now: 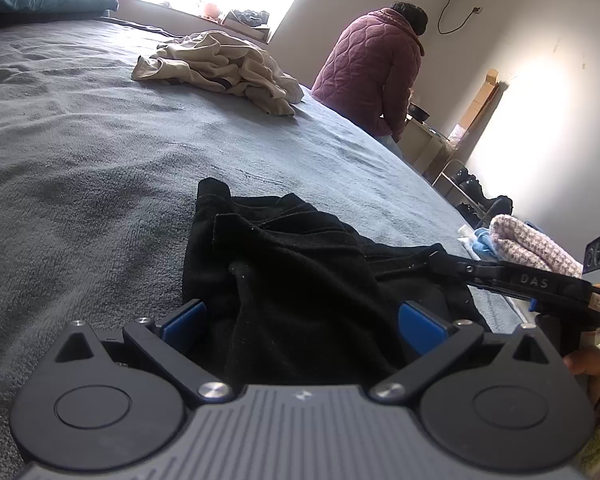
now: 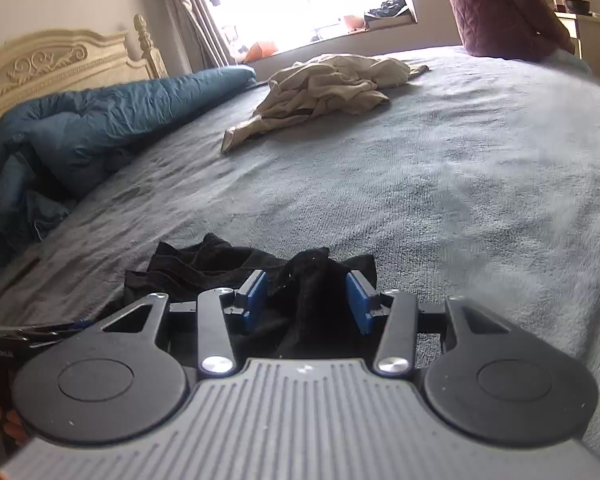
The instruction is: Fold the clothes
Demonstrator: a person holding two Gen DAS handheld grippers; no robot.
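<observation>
Both the left gripper [image 1: 302, 316] and the right gripper [image 2: 307, 300] stood open around the black garment [image 1: 300, 264] (pads apart from it), a beige heap [image 2: 328, 80] lying beyond on the grey bed [image 2: 460, 160].

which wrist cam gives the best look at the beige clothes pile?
Right wrist: the beige clothes pile lies whole and unobstructed on the bed, its full spread visible. Left wrist shows the same pile from a lower angle, foreshortened.
</observation>
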